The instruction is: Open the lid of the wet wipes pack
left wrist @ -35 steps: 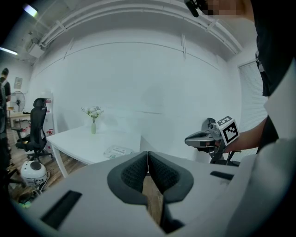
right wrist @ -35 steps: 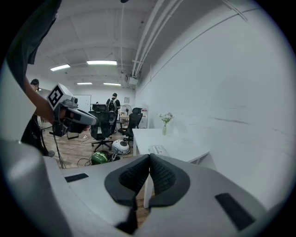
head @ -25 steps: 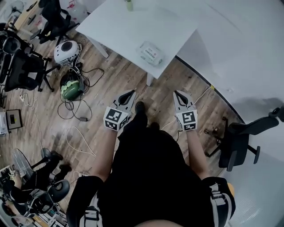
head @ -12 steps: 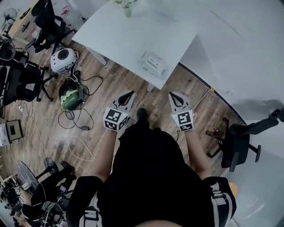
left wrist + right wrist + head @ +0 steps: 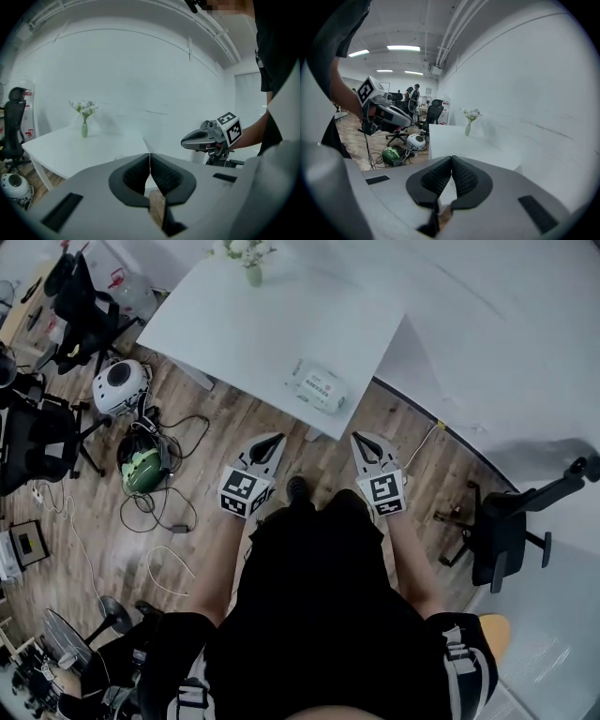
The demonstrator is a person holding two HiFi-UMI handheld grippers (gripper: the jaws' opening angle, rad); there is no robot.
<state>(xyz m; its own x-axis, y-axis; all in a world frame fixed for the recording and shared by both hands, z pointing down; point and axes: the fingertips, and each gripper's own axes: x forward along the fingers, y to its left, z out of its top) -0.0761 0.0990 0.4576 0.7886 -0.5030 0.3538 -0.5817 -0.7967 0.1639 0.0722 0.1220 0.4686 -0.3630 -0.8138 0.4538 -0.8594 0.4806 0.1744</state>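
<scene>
The wet wipes pack [image 5: 320, 387], pale green with a white label and its lid down, lies near the front corner of the white table [image 5: 234, 324]. Both grippers hang in the air over the wooden floor, short of the table edge. My left gripper [image 5: 272, 440] is shut with nothing between its tips, which also show closed in the left gripper view [image 5: 149, 156]. My right gripper [image 5: 360, 440] is shut and empty too, its pads meeting in the right gripper view [image 5: 451, 160]. Neither gripper view shows the pack.
A small vase of white flowers [image 5: 251, 263] stands at the table's far edge. Office chairs [image 5: 56, 324] and helmets [image 5: 142, 468] with loose cables lie on the floor at left. Another black chair [image 5: 506, 521] stands at right.
The person has stepped toward the table, so the pack and table edge now sit nearer the grippers. Both grippers stay shut and keep their spacing.
</scene>
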